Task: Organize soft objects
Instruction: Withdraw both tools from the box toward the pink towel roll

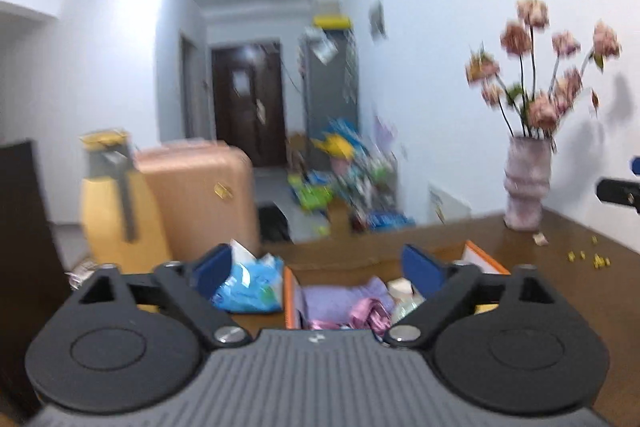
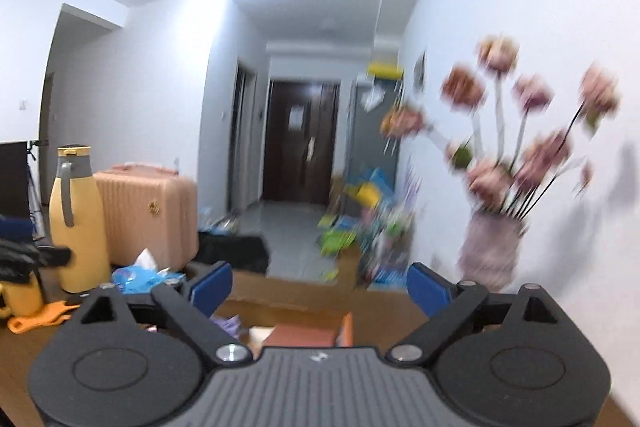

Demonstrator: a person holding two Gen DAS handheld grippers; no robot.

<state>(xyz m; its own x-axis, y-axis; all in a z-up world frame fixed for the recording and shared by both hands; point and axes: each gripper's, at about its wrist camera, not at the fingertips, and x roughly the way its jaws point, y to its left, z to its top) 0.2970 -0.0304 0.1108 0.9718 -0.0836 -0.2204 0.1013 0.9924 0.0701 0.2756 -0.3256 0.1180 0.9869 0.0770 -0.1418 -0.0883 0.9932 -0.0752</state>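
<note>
An orange-edged box (image 1: 482,259) sits on the brown table (image 1: 560,291), holding a purple cloth (image 1: 340,301), a pink crumpled item (image 1: 370,313) and a pale item (image 1: 400,287). My left gripper (image 1: 318,265) is open and empty above the box. A blue plastic bag (image 1: 250,285) lies left of the box; it also shows in the right wrist view (image 2: 138,277). My right gripper (image 2: 318,285) is open and empty above the box (image 2: 346,329), where a bit of purple cloth (image 2: 226,327) shows. Both views are blurred.
A vase of pink flowers (image 1: 526,183) stands at the table's back right by the wall. A yellow thermos jug (image 2: 76,223), a yellow mug (image 2: 18,297) and an orange tool (image 2: 40,317) stand at the left. A pink suitcase (image 1: 200,195) is behind the table.
</note>
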